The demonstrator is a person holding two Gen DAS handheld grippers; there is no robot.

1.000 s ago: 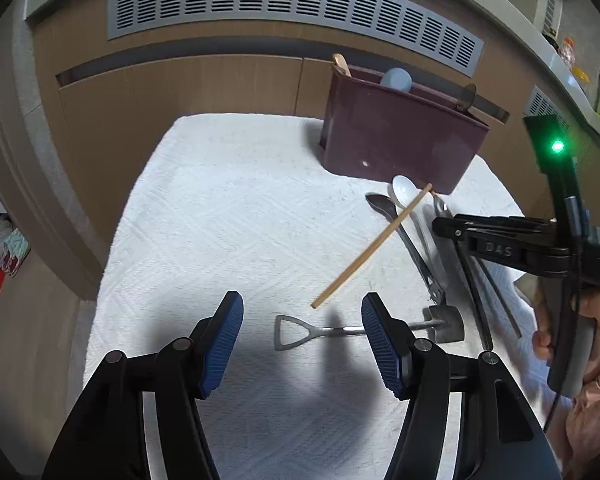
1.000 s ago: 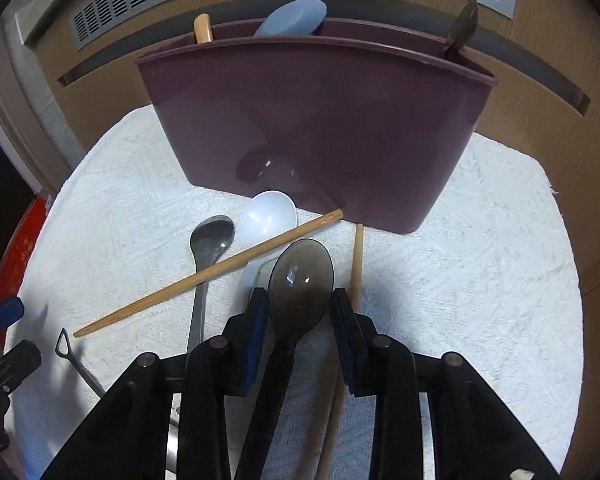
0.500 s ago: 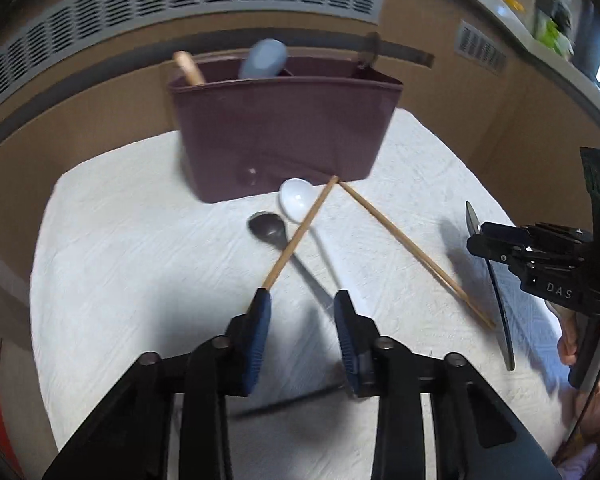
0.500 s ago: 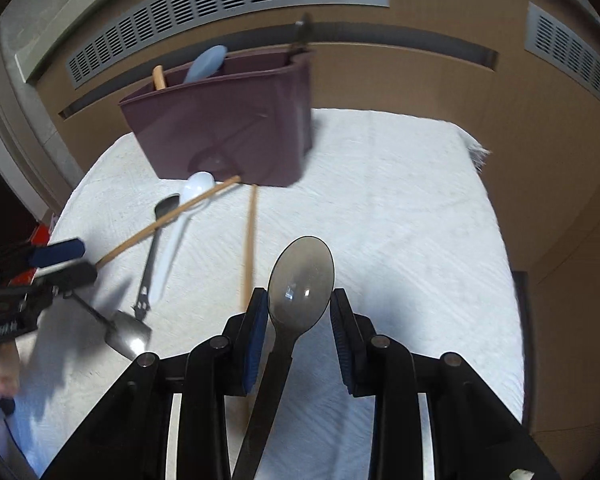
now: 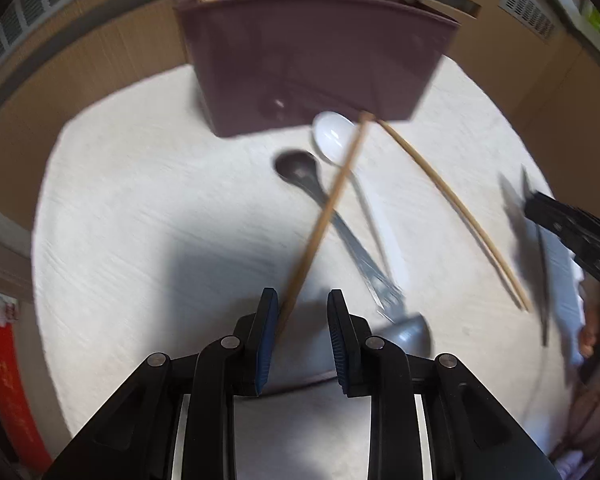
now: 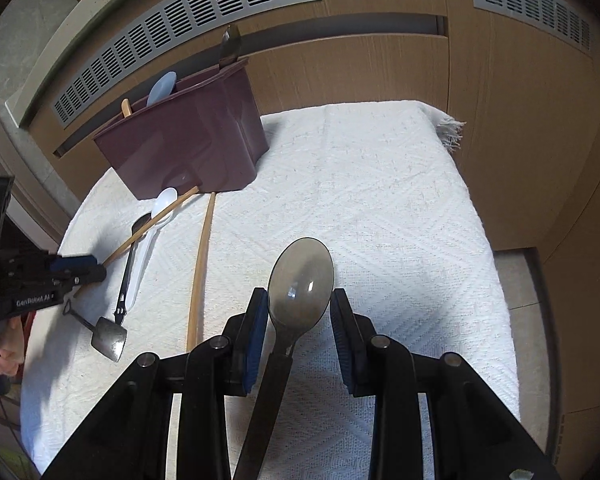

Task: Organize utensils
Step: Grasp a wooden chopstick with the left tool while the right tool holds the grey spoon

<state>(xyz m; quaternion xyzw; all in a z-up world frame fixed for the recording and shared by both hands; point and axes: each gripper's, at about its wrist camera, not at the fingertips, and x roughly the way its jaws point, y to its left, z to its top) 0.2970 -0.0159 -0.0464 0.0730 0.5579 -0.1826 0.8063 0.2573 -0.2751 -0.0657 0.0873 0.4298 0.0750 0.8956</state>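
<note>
A: Where does everything sit on the white cloth [image 6: 380,200]?

B: The maroon holder [image 6: 188,148] stands at the far edge, with loose utensils lying in front of it.

A: Which piece counts next?

B: The wooden chopstick [image 5: 324,216]. Its long axis runs from the holder's foot straight back to the left gripper [image 5: 303,332], whose narrowly parted jaws have the near end between them; whether they pinch it I cannot tell.

A: And the right gripper [image 6: 300,340]?

B: Farther away, gripping the grey spoon [image 6: 300,280], bowl pointing forward.
</note>
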